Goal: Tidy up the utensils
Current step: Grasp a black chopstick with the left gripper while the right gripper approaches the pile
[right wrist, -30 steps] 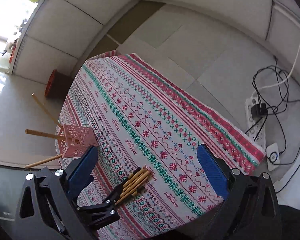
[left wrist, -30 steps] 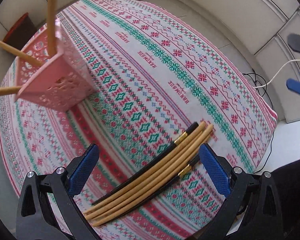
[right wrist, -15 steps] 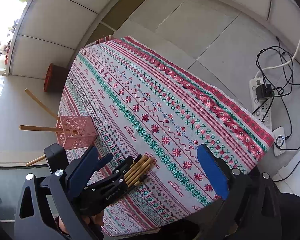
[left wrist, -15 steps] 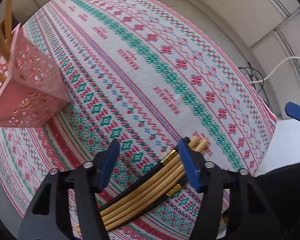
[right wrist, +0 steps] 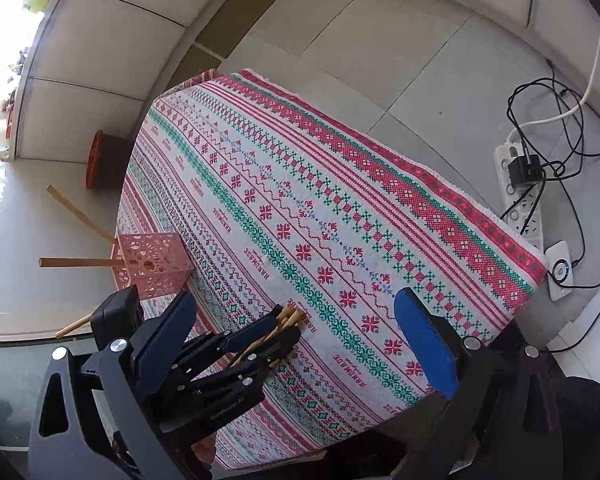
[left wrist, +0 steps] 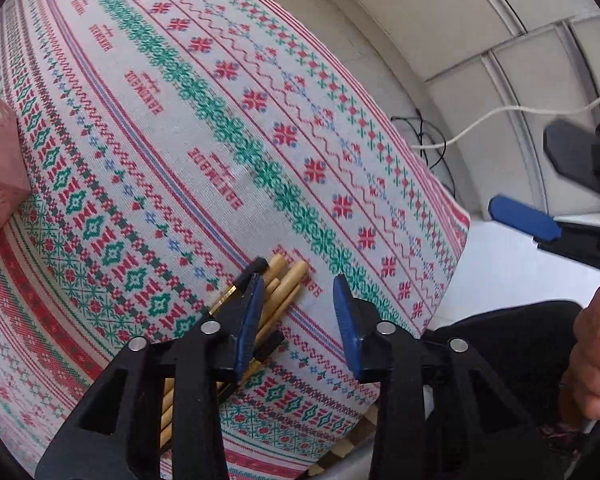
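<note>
So: left gripper (left wrist: 298,308) is pointed steeply down at the chopstick bundle (left wrist: 286,284), sitting at about 6 o'clock in the left wrist view. Its jaws have just been closing. The bundle is between them, with its ends sticking out past the fingertips toward 12 o'clock. It lies hard against the 9 o'clock pad (left wrist: 248,320). The 3 o'clock pad stands clear of it, with bare tablecloth (left wrist: 228,128) showing in the gap. Not clamped; the fingers are only loosely around the bundle.

The bundle is a few pale wooden sticks plus dark ones with gold bands. It lies flat on the cloth near the table's near edge, running roughly 1 to 7 o'clock.

Right wrist view confirms this: the bundle's tips (right wrist: 290,314) poke out between the left gripper's two fingers at 6 o'clock.

Right gripper (right wrist: 296,298) is spread wide with nothing between its blue pads, hanging above the near edge of the table. In the left view it shows at 3 o'clock, off the table edge, with the person's hand (left wrist: 596,352) on its grip at 4 o'clock.

Pink perforated holder (right wrist: 156,264) stands on the cloth at 8 o'clock in the right view, well apart from the bundle. Three wooden sticks (right wrist: 80,262) lean out of it, fanned toward 9 o'clock.

Power strip (right wrist: 520,200) and cables are on the floor at 3 o'clock.
</note>
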`<move>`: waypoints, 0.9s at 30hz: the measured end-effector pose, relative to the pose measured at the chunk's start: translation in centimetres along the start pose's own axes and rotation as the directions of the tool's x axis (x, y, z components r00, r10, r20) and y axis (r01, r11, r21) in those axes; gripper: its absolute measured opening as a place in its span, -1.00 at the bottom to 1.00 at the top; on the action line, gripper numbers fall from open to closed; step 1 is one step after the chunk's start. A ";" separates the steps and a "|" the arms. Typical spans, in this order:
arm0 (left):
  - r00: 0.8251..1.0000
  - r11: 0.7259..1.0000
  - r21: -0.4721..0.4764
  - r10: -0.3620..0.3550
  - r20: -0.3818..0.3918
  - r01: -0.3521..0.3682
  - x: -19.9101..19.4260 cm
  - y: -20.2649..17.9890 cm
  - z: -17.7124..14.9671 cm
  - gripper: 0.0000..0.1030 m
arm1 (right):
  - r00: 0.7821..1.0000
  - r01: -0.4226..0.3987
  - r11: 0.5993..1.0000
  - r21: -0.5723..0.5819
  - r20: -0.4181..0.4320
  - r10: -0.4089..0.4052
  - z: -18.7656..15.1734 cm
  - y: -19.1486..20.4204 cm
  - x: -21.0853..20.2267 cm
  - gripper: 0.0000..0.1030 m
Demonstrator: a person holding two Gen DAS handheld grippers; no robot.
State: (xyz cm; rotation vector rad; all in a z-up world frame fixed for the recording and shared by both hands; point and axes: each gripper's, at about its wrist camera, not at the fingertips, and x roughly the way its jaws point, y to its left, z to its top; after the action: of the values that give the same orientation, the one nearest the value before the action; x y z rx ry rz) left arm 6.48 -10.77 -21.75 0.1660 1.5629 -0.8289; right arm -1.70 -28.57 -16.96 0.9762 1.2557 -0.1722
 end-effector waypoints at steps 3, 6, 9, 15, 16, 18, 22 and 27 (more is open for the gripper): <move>1.000 1.000 -0.011 0.028 0.005 -0.028 -0.6 1.3 0.3 -0.41 | 1.000 0.007 1.000 0.001 0.002 -0.007 0.0 -0.1 0.0 0.87; 0.996 0.995 0.018 0.094 0.011 -0.094 -1.9 2.1 0.3 -0.46 | 1.000 0.009 1.000 0.006 -0.003 -0.009 0.0 -0.2 0.1 0.87; 0.987 0.986 0.039 0.162 0.016 -0.163 -2.0 2.0 0.1 -0.50 | 1.000 0.011 1.000 0.007 -0.006 -0.011 0.0 -0.2 0.2 0.87; 0.948 0.942 0.112 0.317 0.023 -0.317 -0.9 0.6 0.8 -0.62 | 1.000 0.013 1.000 0.015 -0.002 -0.013 0.1 -0.4 0.1 0.87; 0.946 0.939 0.116 0.323 0.024 -0.324 -0.9 0.5 0.8 -0.62 | 1.000 0.014 1.000 0.016 -0.003 -0.014 0.1 -0.4 0.2 0.87; 0.942 0.935 0.120 0.332 0.044 -0.335 -1.1 0.1 0.8 -0.62 | 1.000 0.013 1.000 0.018 -0.005 -0.012 0.1 -0.5 0.2 0.87; 0.939 0.939 0.076 0.325 0.109 -0.334 -3.5 -1.0 1.6 -0.21 | 1.000 0.011 1.000 0.022 0.000 -0.011 0.2 -0.5 0.1 0.87; 0.909 0.913 0.030 0.401 0.111 -0.407 -4.1 -0.5 1.4 0.13 | 1.000 0.014 1.000 0.012 -0.012 -0.014 0.0 -0.4 0.4 0.87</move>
State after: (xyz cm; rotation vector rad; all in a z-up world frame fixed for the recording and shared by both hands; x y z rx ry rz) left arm 8.18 -10.49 -17.73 0.4635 1.3459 -0.5403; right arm -1.83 -28.62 -17.50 0.9803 1.2744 -0.1850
